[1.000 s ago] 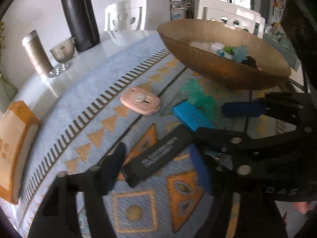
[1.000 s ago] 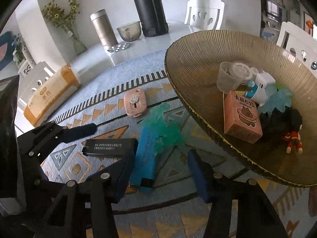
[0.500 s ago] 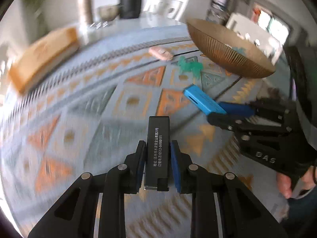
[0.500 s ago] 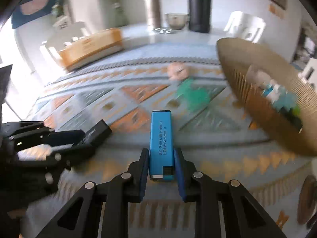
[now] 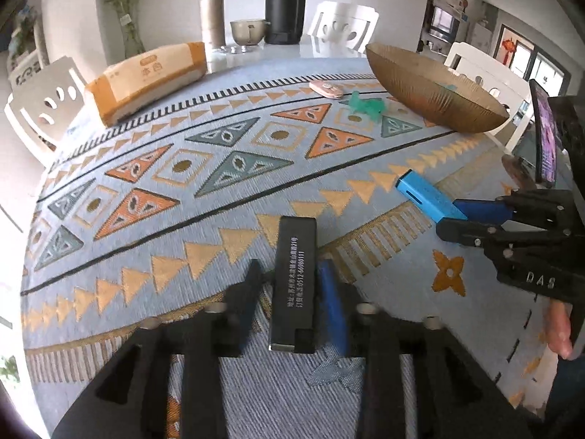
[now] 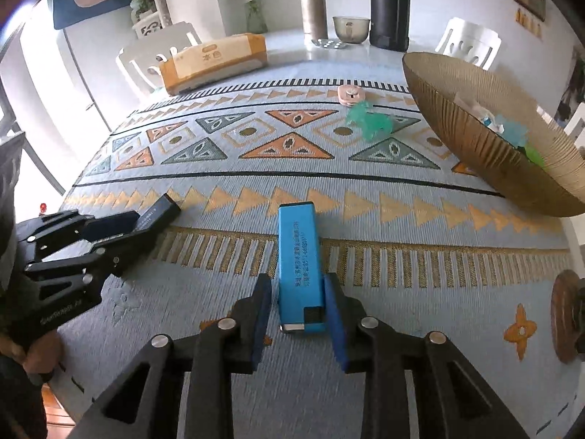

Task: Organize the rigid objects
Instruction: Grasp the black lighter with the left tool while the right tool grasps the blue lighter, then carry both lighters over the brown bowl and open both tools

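A black rectangular box (image 5: 296,241) lies on the patterned mat (image 5: 219,168) between the fingers of my left gripper (image 5: 290,269). Its jaws are opening, and a gap shows beside the left pad. A blue box (image 6: 298,241) of the same shape lies between the fingers of my right gripper (image 6: 297,281). Those jaws are opening too and no longer press on it. Both boxes point away from me, side by side near the mat's front edge. Each wrist view shows the other gripper off to one side.
A ribbed brown bowl (image 6: 475,120) holding several small items stands at the right. A pink flat object (image 6: 350,94) and a green toy (image 6: 369,119) lie beside it. A tissue pack (image 5: 146,77), a steel flask (image 5: 211,14), a small bowl and a tall black flask stand at the back.
Both grippers shut on their boxes near the bowl, carried them toward the mat's front edge and set them down. Both pairs of jaws have now parted from the boxes.
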A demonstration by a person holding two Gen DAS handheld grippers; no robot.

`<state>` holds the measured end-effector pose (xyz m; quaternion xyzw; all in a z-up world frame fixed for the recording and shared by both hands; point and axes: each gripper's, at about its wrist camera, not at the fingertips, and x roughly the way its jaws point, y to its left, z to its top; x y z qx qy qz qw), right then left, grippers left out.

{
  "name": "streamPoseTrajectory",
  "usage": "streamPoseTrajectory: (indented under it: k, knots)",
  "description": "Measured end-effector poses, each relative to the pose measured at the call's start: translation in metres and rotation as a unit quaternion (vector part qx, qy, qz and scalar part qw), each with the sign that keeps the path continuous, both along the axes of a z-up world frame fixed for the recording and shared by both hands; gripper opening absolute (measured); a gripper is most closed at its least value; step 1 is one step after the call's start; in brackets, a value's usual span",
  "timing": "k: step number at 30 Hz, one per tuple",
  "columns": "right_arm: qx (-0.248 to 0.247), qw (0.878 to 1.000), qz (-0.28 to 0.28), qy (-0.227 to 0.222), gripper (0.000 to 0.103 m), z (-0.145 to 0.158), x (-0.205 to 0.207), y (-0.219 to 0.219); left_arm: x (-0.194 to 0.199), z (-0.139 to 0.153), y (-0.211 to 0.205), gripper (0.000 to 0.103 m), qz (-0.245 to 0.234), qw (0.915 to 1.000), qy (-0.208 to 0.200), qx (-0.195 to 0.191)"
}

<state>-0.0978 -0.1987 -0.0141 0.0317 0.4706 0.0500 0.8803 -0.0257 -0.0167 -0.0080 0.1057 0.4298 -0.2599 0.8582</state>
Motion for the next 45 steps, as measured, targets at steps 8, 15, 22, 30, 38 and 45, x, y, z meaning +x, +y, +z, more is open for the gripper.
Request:
streamPoseTrajectory:
  k: [8,15,22,30,38,45]
  knots:
    - [-0.044,0.999,-0.02,-0.023,0.03,0.0,0.012,0.018,-0.003,-0.003,-0.012,0.022,-0.001,0.9996,-0.016,0.025]
    - [0.013,0.999,0.013,-0.037,0.024,0.01,0.005,0.032,-0.017,0.016,-0.024,0.021,-0.009,0.9989,-0.045,0.011]
    - [0.023,0.993,-0.015,-0.119,0.024,0.064,-0.012,0.016,-0.026,0.074,-0.03,0.021,-0.015,0.9945,-0.098,-0.033]
    - [-0.023,0.964,-0.131,-0.228,0.024,0.145,-0.026,-0.035,-0.017,0.162,-0.073,0.021,-0.04,0.9789,-0.173,-0.101]
    - [-0.088,0.918,-0.281,-0.265,0.024,0.168,-0.005,-0.096,0.027,0.175,-0.162,0.021,-0.07,0.9739,-0.184,-0.114]
    - [-0.11,0.912,-0.338,-0.206,0.023,0.129,0.04,-0.141,0.068,0.126,-0.22,0.021,-0.068,0.9833,-0.142,-0.092]
